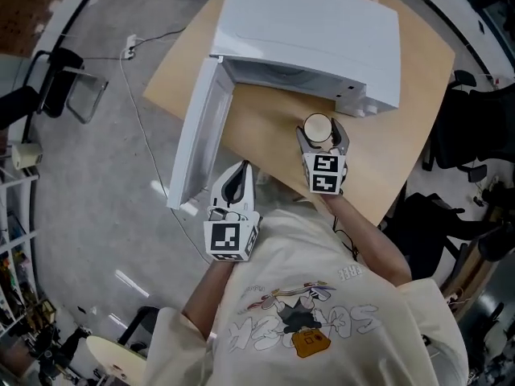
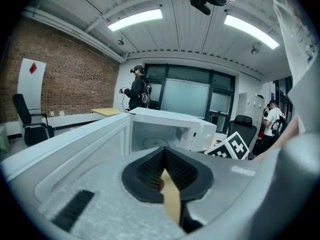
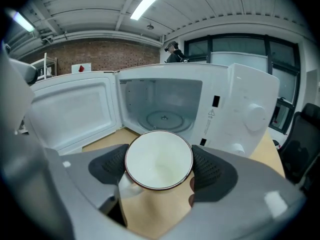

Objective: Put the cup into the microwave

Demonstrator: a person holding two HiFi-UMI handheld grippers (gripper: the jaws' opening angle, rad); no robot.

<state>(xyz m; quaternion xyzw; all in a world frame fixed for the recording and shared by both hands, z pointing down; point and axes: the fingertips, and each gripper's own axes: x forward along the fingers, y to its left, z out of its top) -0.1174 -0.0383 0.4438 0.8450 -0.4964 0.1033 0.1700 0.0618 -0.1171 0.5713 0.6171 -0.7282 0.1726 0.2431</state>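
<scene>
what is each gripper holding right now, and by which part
The right gripper holds the cup upright by its body, one pad on each side. The left gripper holds nothing; its jaws are together.

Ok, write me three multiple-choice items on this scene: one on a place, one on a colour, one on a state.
1. Where is the white round cup with a dark rim?
A) inside the oven
B) between the right hand-held gripper's pads, in front of the open cavity
C) on the microwave's roof

2. What colour is the boxy microwave on the light wooden table?
A) black
B) red
C) white

3. How does the microwave's door stand?
A) swung open to the left
B) shut
C) taken off

Answers:
1 B, the pads flank the cup outside the cavity.
2 C, its casing is white all over.
3 A, the turntable shows inside.
</scene>
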